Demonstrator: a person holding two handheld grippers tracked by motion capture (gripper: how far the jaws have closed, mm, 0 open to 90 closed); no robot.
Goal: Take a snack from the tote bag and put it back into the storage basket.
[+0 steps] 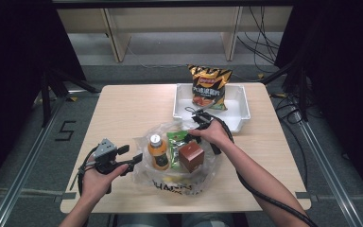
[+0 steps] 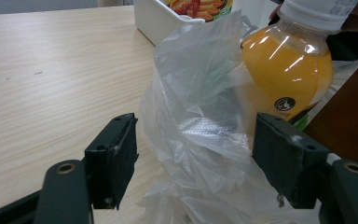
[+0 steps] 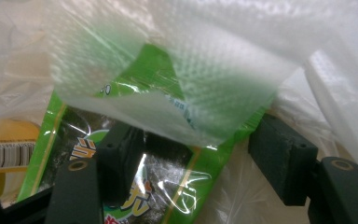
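A translucent plastic bag (image 1: 157, 174) lies open on the wooden table (image 1: 123, 109). Inside it are an orange juice bottle (image 1: 158, 151), a green snack packet (image 1: 175, 141) and a brown box (image 1: 191, 156). My left gripper (image 1: 131, 156) stands open at the bag's left side. A crumpled fold of the bag (image 2: 200, 135) sits between its jaws, with the bottle (image 2: 286, 70) just behind. My right gripper (image 1: 192, 133) reaches into the bag from the far side, jaws open. It (image 3: 196, 158) hovers over the green packet (image 3: 168, 186) under a flap of bag plastic (image 3: 186, 70).
A white tray (image 1: 240, 115) stands at the back right of the table, with an orange chips bag (image 1: 209, 86) leaning in it. Cables trail from both grippers toward the table's front edge.
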